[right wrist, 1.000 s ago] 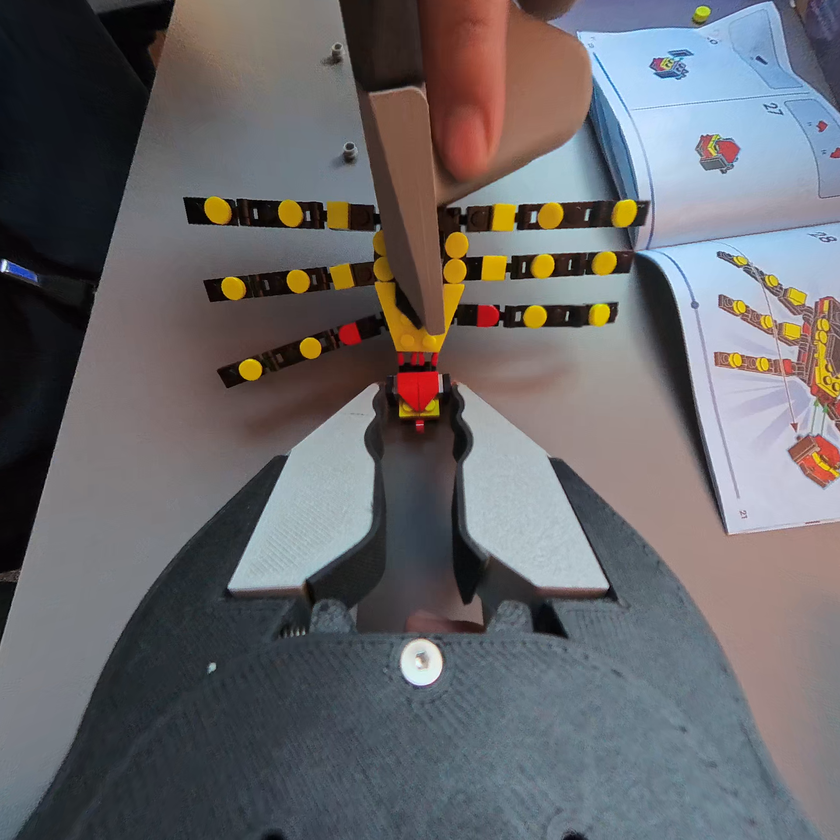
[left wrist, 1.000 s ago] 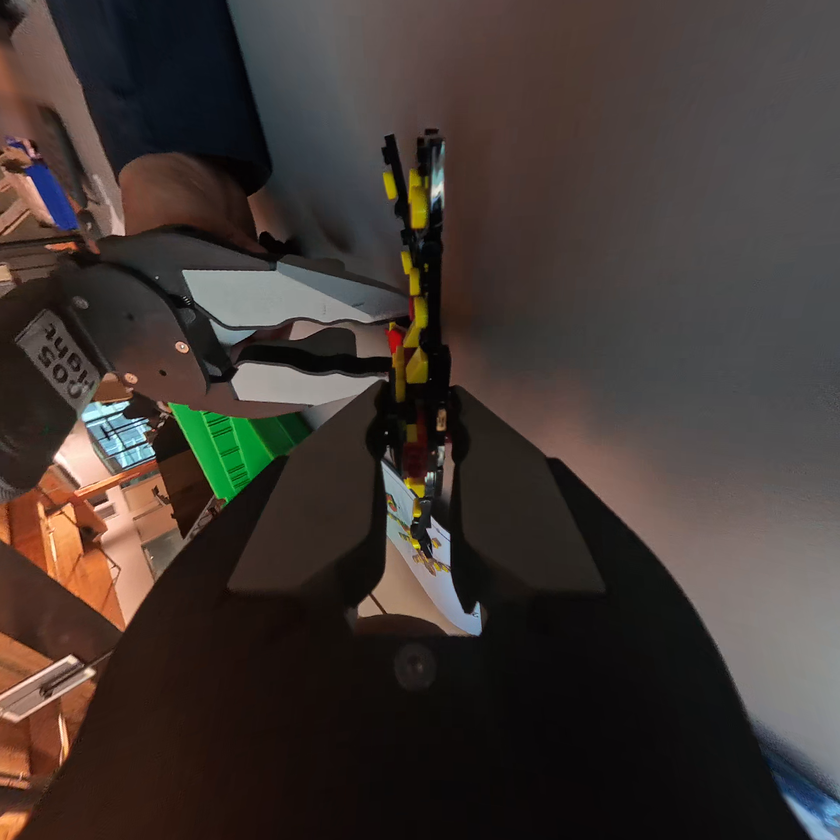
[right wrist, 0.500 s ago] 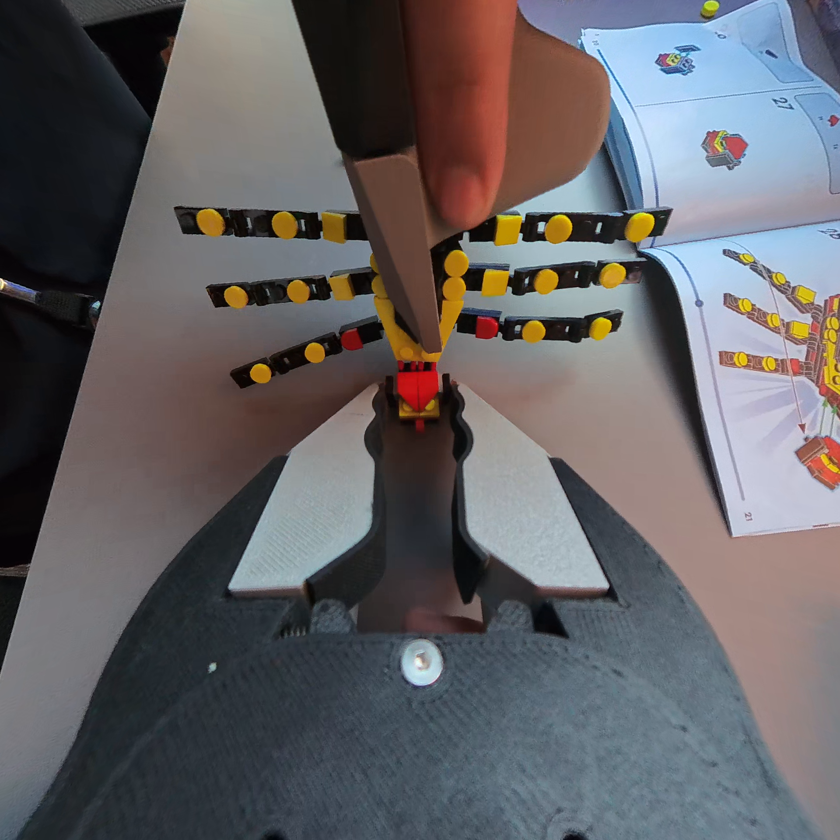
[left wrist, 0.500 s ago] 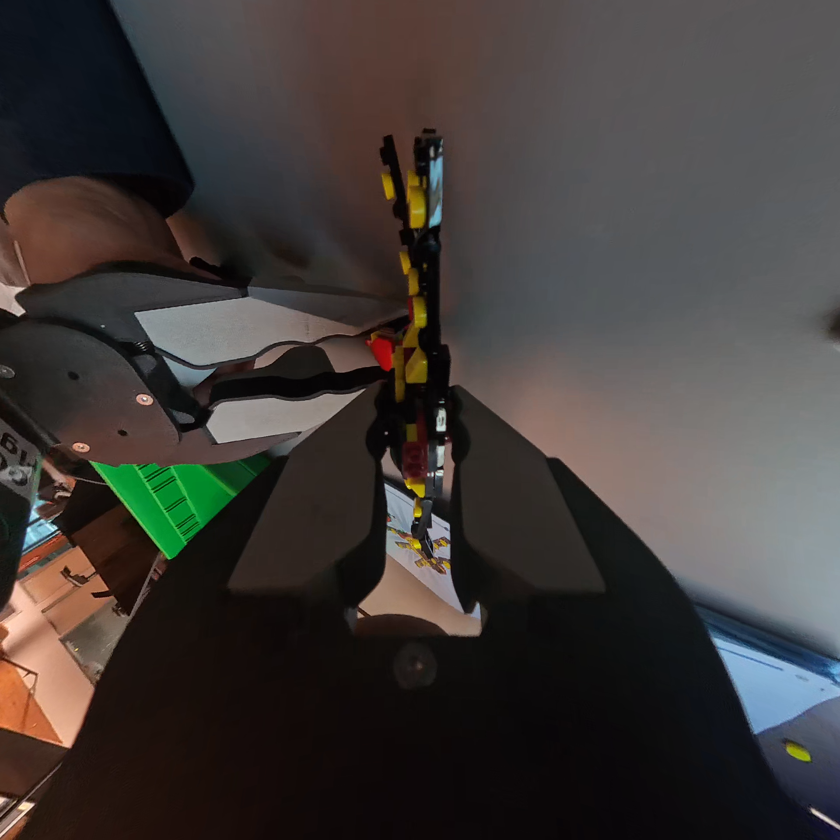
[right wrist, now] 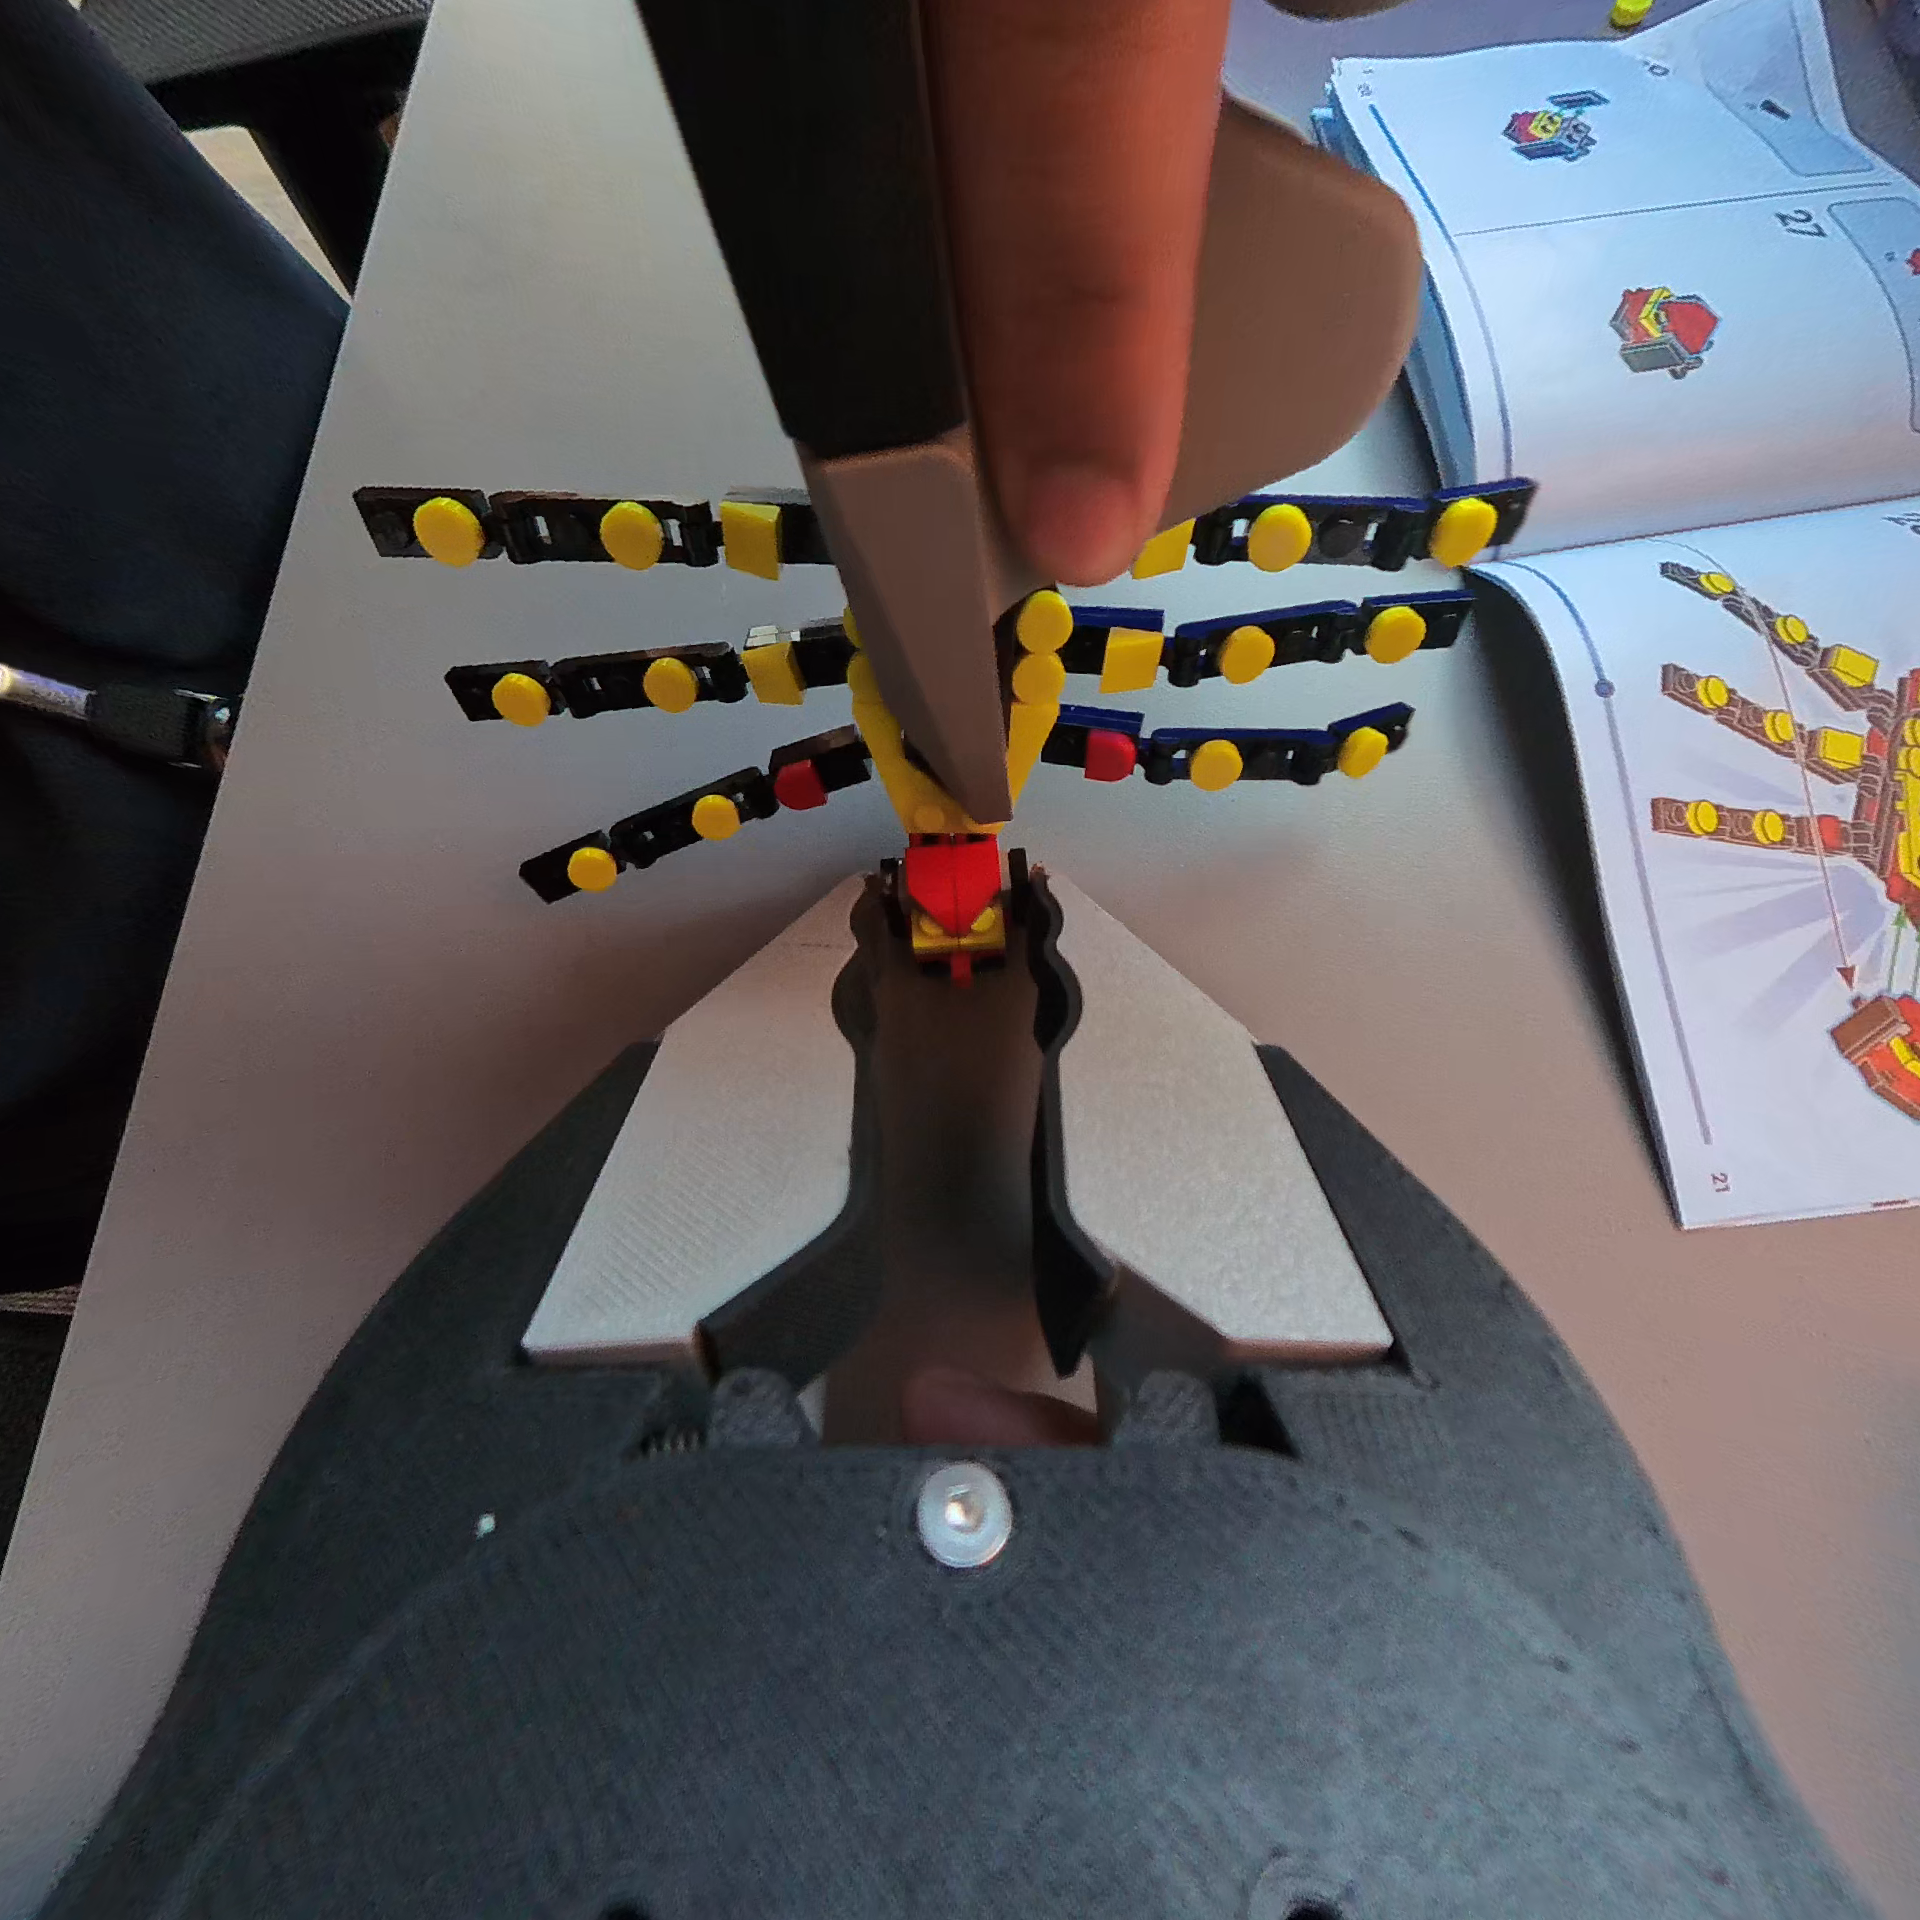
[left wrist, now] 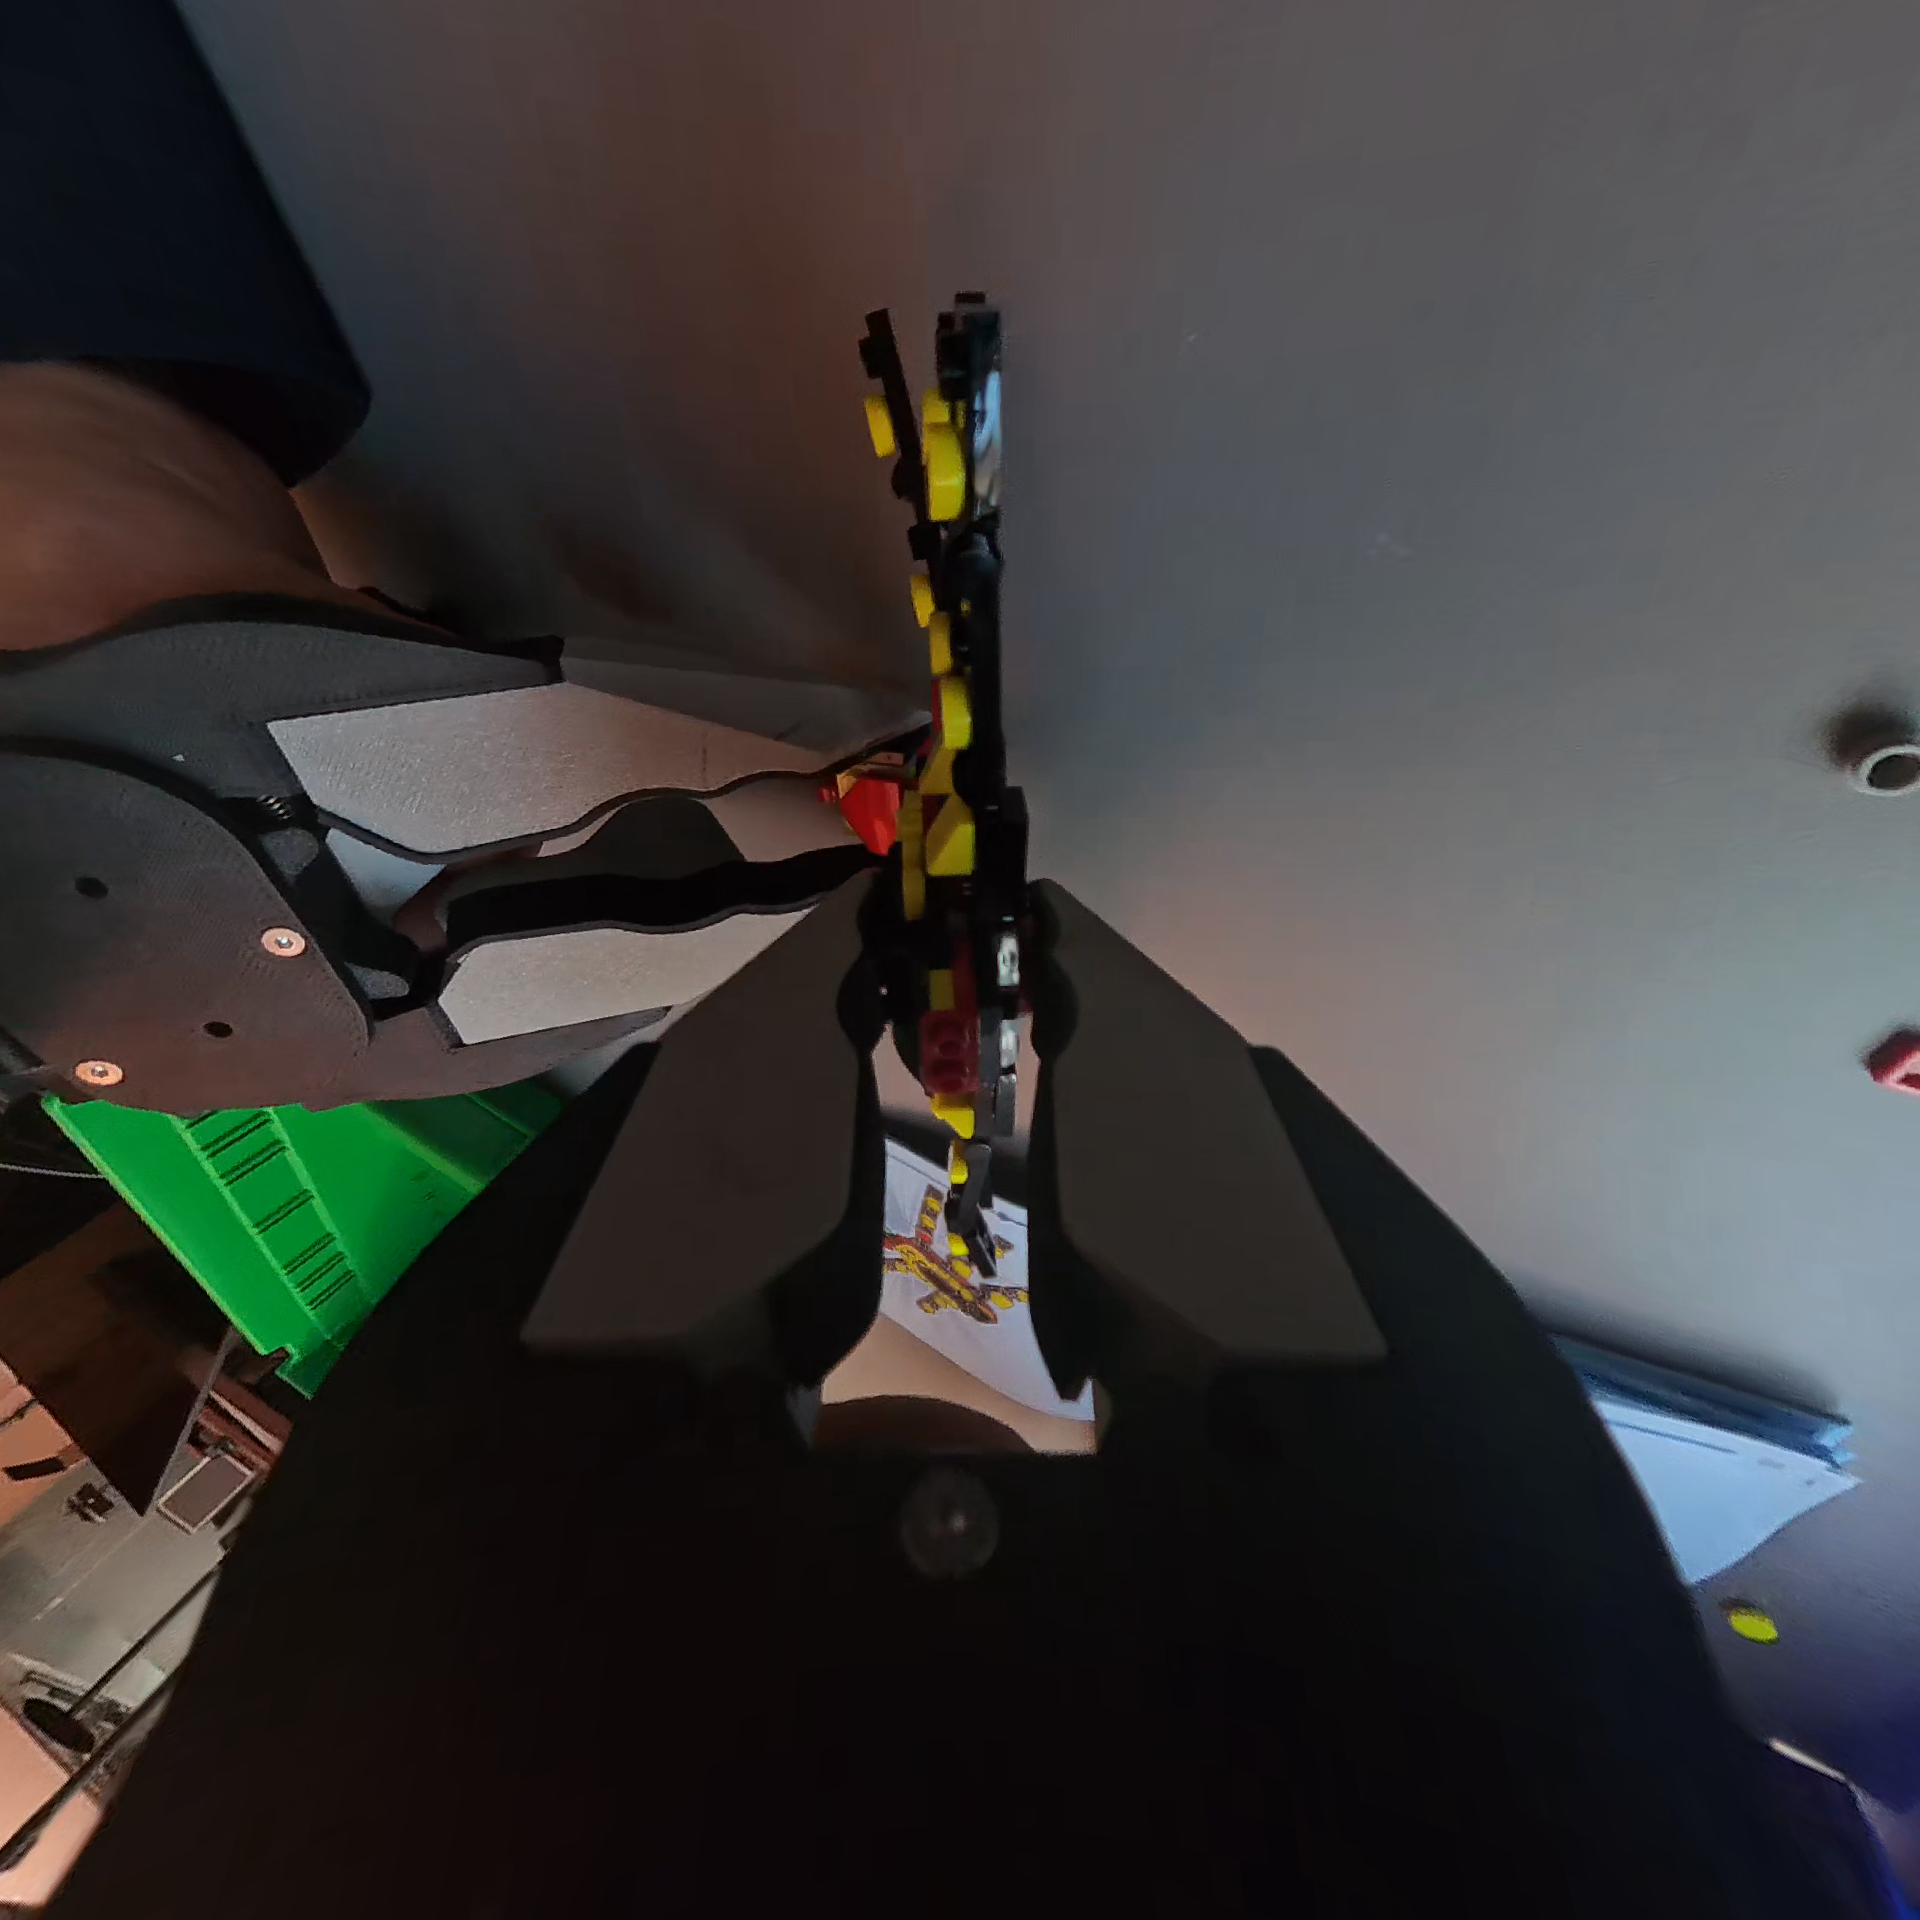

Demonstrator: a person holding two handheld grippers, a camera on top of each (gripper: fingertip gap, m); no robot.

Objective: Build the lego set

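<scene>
A winged lego model [right wrist: 644,535] with black segmented wings and yellow studs is held just above the grey table [right wrist: 416,1039]. My left gripper [left wrist: 951,914] is shut on its body, which the left wrist view shows edge-on [left wrist: 940,488]. In the right wrist view one of its fingers [right wrist: 914,644] comes down from above with a person's hand behind it. My right gripper [right wrist: 954,914] is shut on a small red and yellow piece [right wrist: 948,878]. That piece touches the model's yellow lower tip. The right gripper also shows in the left wrist view [left wrist: 873,805].
An open instruction booklet [right wrist: 1683,343] lies to the right on the table and shows in the left wrist view too [left wrist: 935,1268]. A green bin [left wrist: 312,1195] stands beyond the table edge. A loose yellow stud [left wrist: 1751,1621] and a red piece [left wrist: 1901,1065] lie on the table. The tips of both grippers are at nearly the same place.
My right gripper has moved forward with the red and yellow piece, closing the gap to the model's yellow tip. My left gripper has kept hold of the model and tilted it slightly.
</scene>
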